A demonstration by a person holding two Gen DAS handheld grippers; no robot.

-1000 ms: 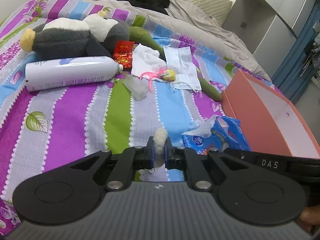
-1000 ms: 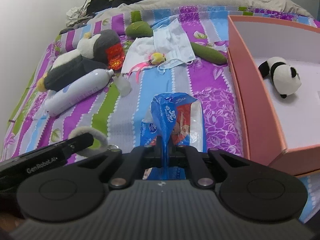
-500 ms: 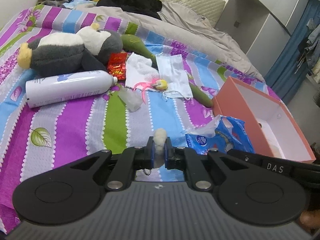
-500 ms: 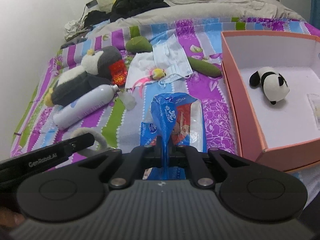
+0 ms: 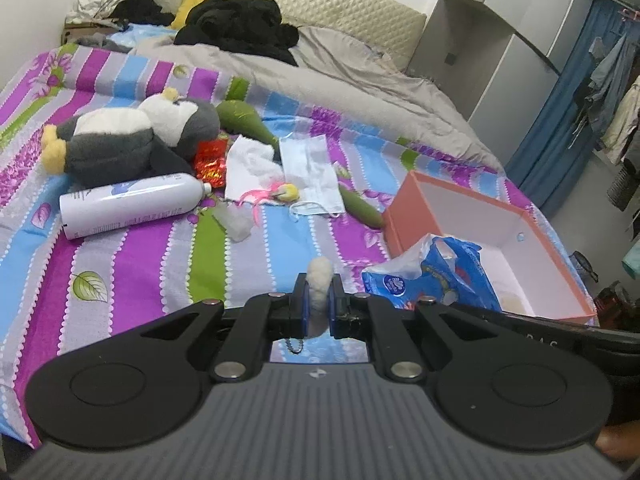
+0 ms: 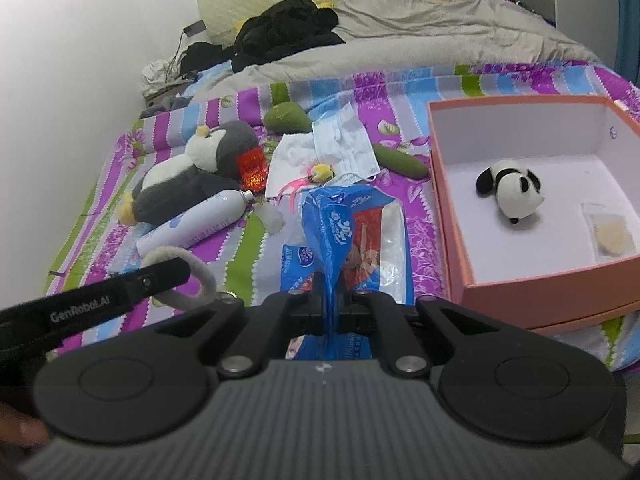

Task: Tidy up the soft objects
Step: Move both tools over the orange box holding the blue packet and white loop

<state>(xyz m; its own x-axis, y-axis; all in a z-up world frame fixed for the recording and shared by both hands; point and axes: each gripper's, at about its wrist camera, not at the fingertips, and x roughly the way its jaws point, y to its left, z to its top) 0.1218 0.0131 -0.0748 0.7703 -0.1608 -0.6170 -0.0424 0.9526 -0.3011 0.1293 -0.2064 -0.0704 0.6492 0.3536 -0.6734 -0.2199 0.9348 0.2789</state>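
A bed (image 5: 132,280) with a striped purple, blue and green cover is carrying the clutter, with a pink box (image 6: 532,292) sitting by its right edge. The left tongs (image 5: 318,304) are clenching a fluffy white loop (image 5: 319,280); the right tongs (image 6: 331,304) are pinching the blue tissue pack (image 6: 348,240) by its wrapper, held above the bed. Both look mid-carry. Next, each load needs swinging over the box, where a small panda (image 6: 508,188) is lying, before release.
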